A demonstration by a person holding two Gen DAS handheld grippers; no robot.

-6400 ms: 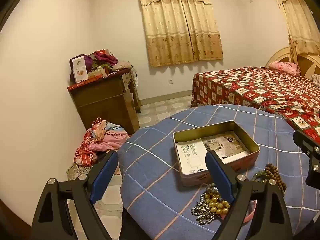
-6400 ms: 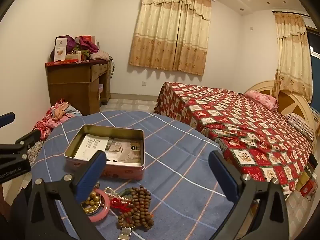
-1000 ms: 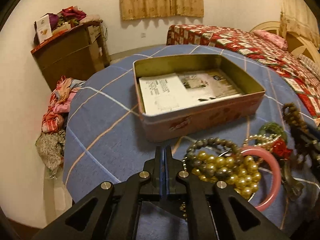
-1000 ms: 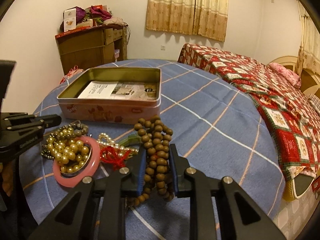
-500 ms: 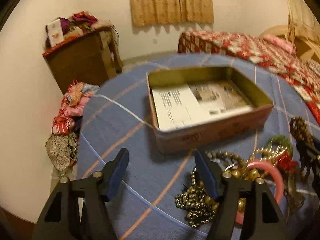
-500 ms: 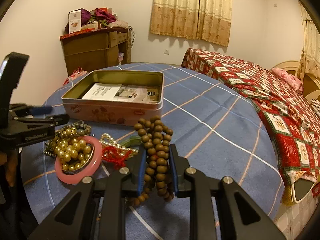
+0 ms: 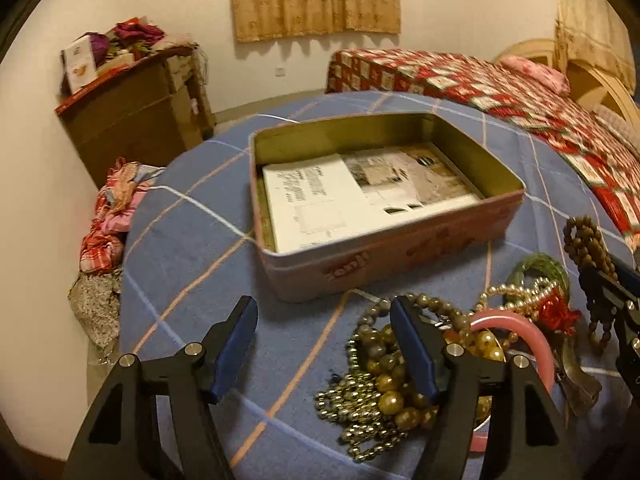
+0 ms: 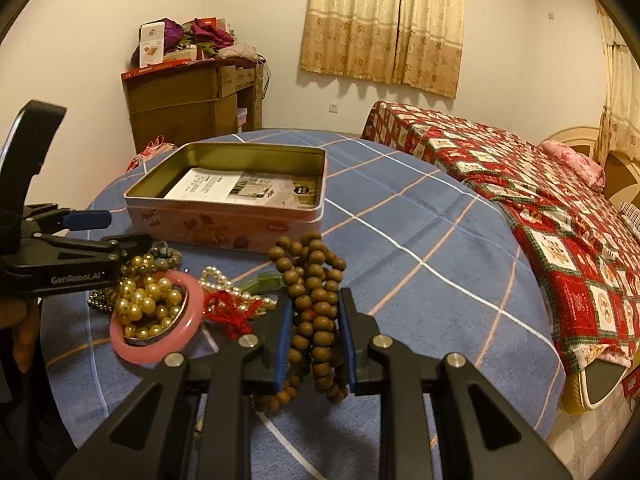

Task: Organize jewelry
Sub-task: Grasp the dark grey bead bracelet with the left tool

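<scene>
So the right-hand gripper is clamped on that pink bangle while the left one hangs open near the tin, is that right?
Not quite. The right wrist view shows the right gripper clamped on the brown wooden bead strand; the pink bangle lies loose on the table. The left gripper is open near the tin.

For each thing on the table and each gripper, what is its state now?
Tin box: lid off, papers inside, no jewelry.
Wooden bead strand: clamped in right gripper.
Left gripper: open, nothing held.
Pink bangle: flat on the table, gold beads piled inside.
</scene>
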